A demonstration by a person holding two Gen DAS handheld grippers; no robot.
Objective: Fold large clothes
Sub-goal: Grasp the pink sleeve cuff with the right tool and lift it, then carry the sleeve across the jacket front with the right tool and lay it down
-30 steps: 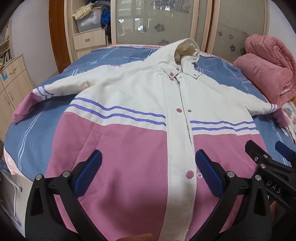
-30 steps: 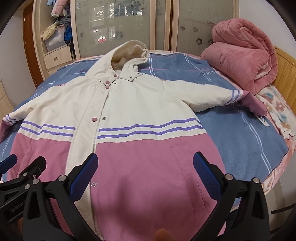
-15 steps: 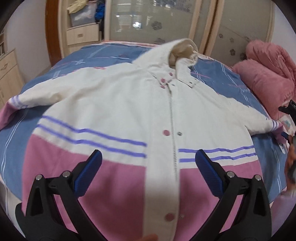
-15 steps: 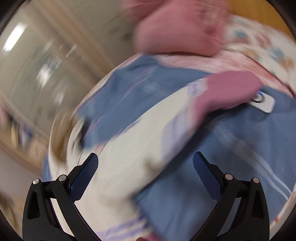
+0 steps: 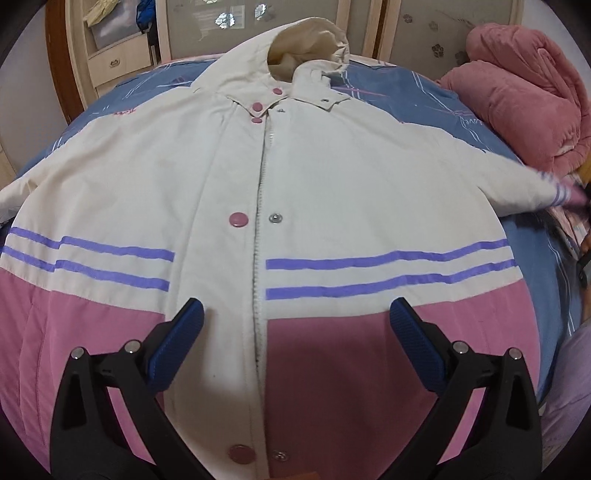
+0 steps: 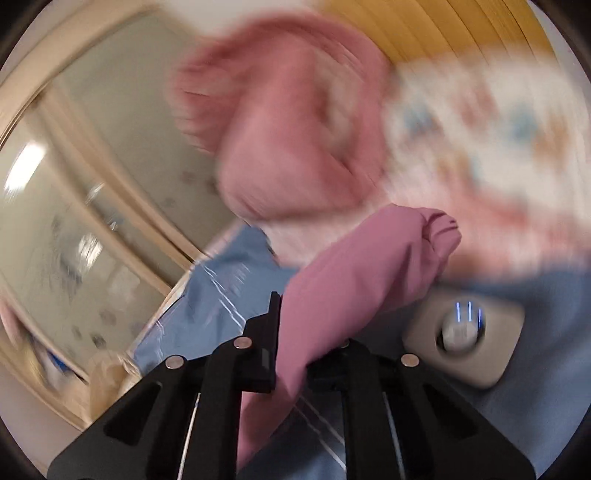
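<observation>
A hooded jacket (image 5: 332,192), cream on top and pink below with purple stripes, lies spread face up on the bed. My left gripper (image 5: 295,328) is open and empty, hovering over the jacket's middle near the zipper. My right gripper (image 6: 295,354) is shut on the pink cuff (image 6: 369,273) of the jacket's right sleeve, which sticks out past the jaws. In the left wrist view that sleeve end (image 5: 561,192) is blurred at the far right edge.
The bed has a blue sheet (image 5: 436,99). A rolled pink quilt (image 5: 524,96) lies at the bed's far right, blurred in the right wrist view (image 6: 295,129). A small white device (image 6: 465,332) lies beside the cuff. Wardrobe doors (image 5: 221,26) stand behind the bed.
My right gripper swung from the jacket's hem to the right sleeve and closed on its pink cuff. My left gripper moved forward over the jacket, staying open.
</observation>
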